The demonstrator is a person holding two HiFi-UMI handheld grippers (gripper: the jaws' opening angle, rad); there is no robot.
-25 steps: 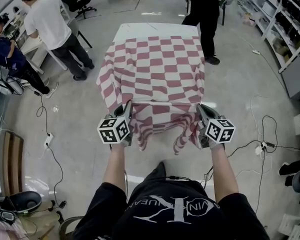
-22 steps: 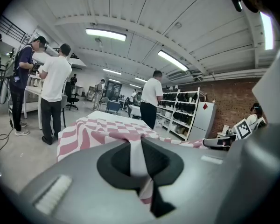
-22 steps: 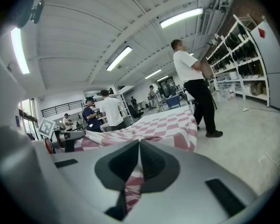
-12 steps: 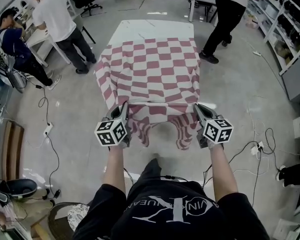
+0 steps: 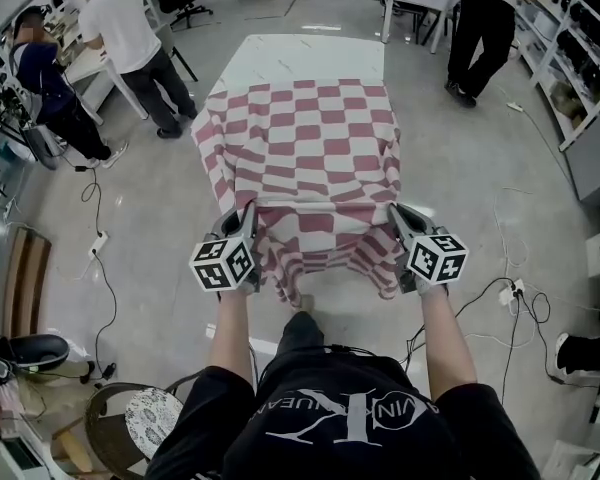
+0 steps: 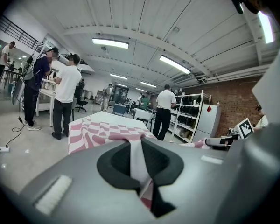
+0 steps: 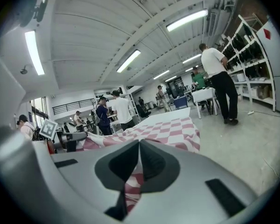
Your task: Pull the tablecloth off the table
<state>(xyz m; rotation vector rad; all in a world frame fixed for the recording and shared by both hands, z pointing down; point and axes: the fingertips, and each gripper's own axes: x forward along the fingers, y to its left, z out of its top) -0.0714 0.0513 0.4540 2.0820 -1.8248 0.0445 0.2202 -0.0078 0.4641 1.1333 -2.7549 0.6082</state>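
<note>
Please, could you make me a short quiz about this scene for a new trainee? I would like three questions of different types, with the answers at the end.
1. True or false: the left claw is shut on the checked tablecloth.
2. Multiple choice: which part of the white table is uncovered? A) the far end; B) the near end; C) no part.
3. Fill in the gap: in the head view, the right claw grips the tablecloth at its near ____ corner.

Key: 1 true; 2 A; 3 right.
</note>
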